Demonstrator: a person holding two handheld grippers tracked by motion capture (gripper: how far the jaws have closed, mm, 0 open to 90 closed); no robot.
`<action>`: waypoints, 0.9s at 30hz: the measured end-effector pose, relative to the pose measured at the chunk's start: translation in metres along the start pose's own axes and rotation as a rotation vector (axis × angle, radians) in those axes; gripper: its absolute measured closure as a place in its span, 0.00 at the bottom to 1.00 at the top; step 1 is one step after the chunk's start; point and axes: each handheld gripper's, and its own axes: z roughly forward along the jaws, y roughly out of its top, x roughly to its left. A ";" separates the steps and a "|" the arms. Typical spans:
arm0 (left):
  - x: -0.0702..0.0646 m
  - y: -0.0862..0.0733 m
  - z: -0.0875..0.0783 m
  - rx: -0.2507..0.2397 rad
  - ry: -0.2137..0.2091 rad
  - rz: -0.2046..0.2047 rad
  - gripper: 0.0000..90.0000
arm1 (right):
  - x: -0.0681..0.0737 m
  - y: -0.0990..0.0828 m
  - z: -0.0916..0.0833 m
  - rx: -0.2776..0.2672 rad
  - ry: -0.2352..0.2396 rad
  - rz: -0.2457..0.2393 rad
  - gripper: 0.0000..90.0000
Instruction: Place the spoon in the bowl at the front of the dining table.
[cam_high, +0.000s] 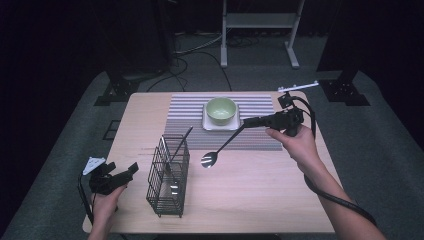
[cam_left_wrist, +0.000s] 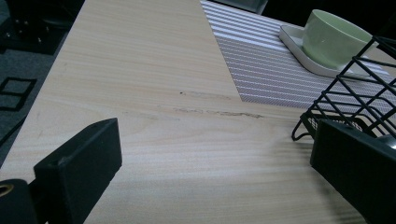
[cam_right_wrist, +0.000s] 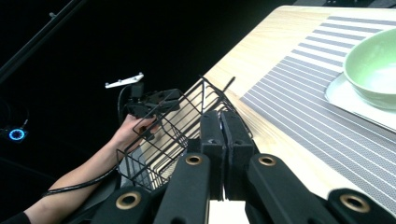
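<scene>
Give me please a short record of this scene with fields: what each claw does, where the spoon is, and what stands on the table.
right claw: shut on the spoon handle, held over the table
spoon: bowl end low, between the mat and the basket
left claw: open, holds nothing, left of the basket
basket: black wire, upright, with utensils inside
bowl: green, on a white plate
mat: striped, under the plate
table: light wood
</scene>
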 end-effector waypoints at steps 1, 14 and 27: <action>0.000 0.000 0.000 0.000 0.000 0.000 0.01 | -0.002 -0.001 -0.001 -0.004 -0.008 0.000 0.98; 0.001 0.000 0.000 -0.001 0.001 -0.005 0.01 | -0.023 -0.009 -0.010 -0.024 -0.049 0.048 0.98; 0.002 0.000 0.000 0.001 0.001 -0.005 0.01 | -0.038 -0.011 -0.011 -0.035 -0.084 0.080 0.98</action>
